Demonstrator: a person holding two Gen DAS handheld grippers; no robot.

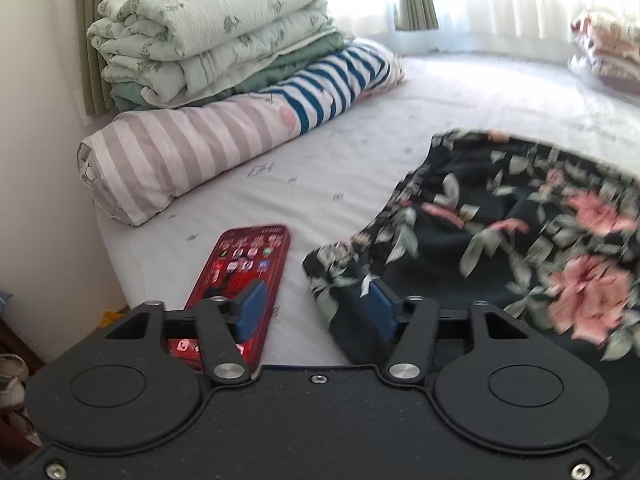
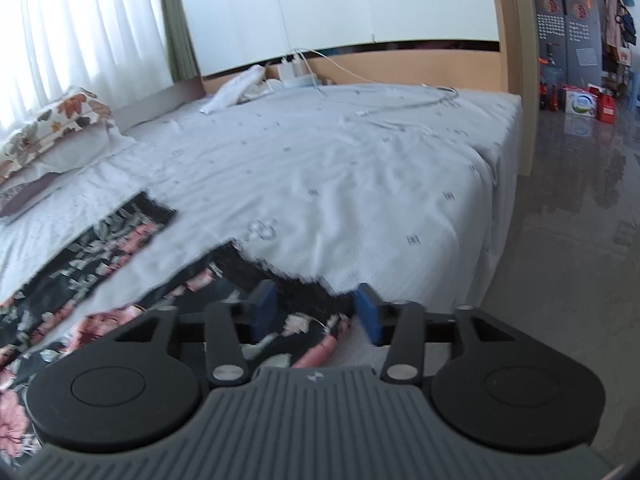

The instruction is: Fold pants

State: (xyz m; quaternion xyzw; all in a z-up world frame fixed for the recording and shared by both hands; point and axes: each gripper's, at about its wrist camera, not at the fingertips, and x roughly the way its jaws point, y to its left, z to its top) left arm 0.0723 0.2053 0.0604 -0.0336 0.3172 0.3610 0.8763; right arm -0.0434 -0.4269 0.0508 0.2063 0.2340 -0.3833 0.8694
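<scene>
The pants [image 1: 516, 236] are made of black cloth printed with pink flowers and grey-green leaves, and are laid out flat on the pale bed sheet [image 1: 360, 160]. In the left wrist view the gathered waist end is seen, rumpled at its near corner. In the right wrist view two legs are spread apart, with a wedge of sheet showing between them, and their hem edges are blurred.

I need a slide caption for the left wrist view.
Open left gripper above the bed, between a red phone and floral pants.
</scene>
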